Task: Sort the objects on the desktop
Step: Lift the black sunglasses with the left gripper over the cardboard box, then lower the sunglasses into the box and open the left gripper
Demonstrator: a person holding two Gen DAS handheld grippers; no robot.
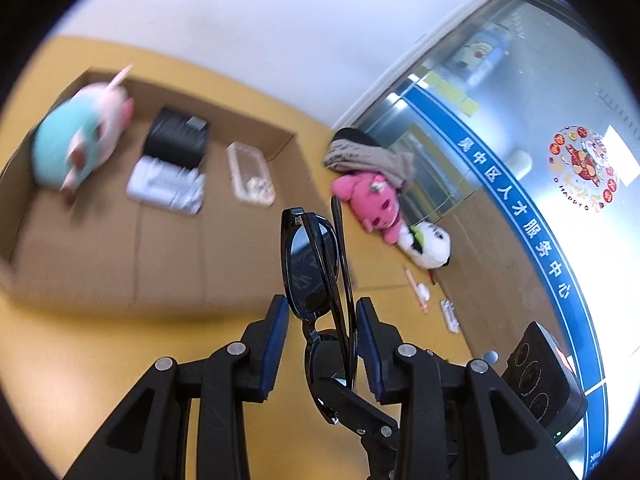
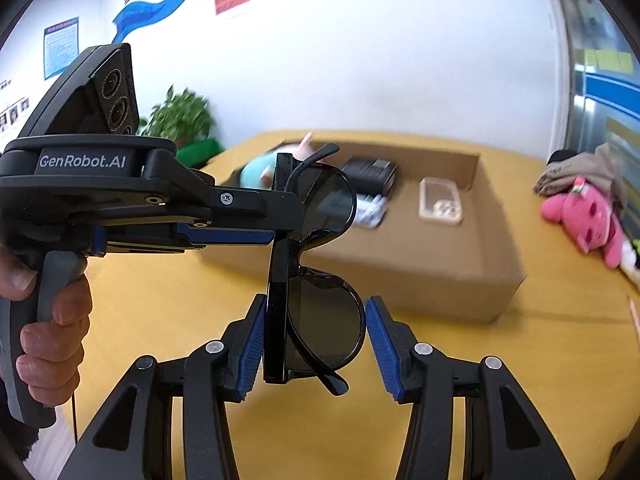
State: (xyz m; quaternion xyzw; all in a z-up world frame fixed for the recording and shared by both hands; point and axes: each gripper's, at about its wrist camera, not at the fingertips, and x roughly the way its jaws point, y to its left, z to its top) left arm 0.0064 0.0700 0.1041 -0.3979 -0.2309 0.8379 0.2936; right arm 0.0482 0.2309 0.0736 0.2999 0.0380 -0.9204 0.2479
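While my left gripper (image 2: 280,216) clamps its jaws on the folded sunglasses (image 2: 320,276) above the yellow bench (image 2: 200,320), my right gripper (image 2: 316,344) holds its jaws apart around the lower lens, its left pad against the frame and its right pad clear. Behind, the cardboard box (image 2: 400,272) holds a phone case (image 2: 440,200); a pink plush toy (image 2: 588,220) lies near the bench's right edge.
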